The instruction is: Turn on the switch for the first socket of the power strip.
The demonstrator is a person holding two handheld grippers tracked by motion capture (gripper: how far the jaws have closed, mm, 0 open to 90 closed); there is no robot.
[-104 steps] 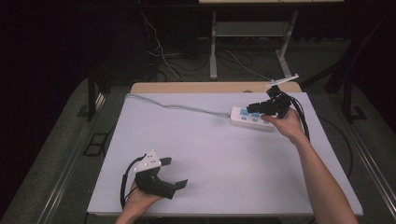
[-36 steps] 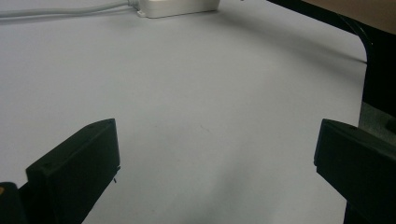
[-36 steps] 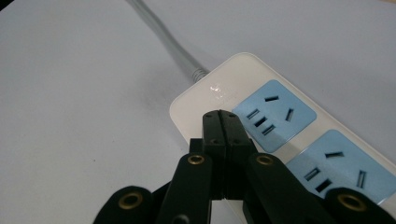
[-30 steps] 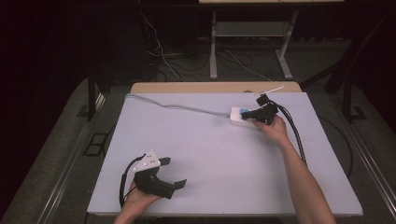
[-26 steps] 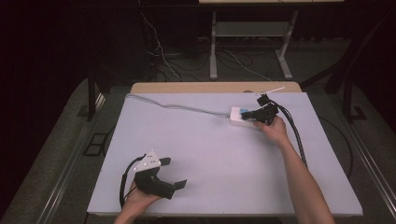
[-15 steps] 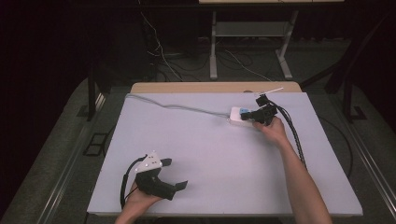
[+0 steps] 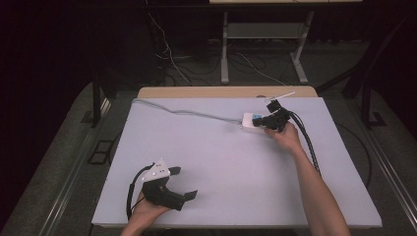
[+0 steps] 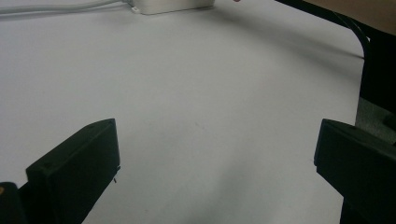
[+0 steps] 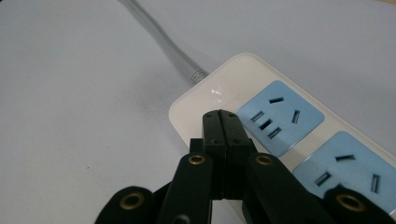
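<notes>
The right gripper [image 9: 221, 116], jaws pressed together and empty, hangs over the cord end of the strip [image 9: 280, 135], seemingly about to press it, while the left gripper [image 7: 169, 189] rests wide open, nothing yet visibly done.

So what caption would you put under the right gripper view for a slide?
Right gripper, jaws shut together, tips over the cable end of a white power strip with blue sockets.

Bright lit table [image 7: 236, 162], dark surroundings, soft shadows, slight blur.
</notes>
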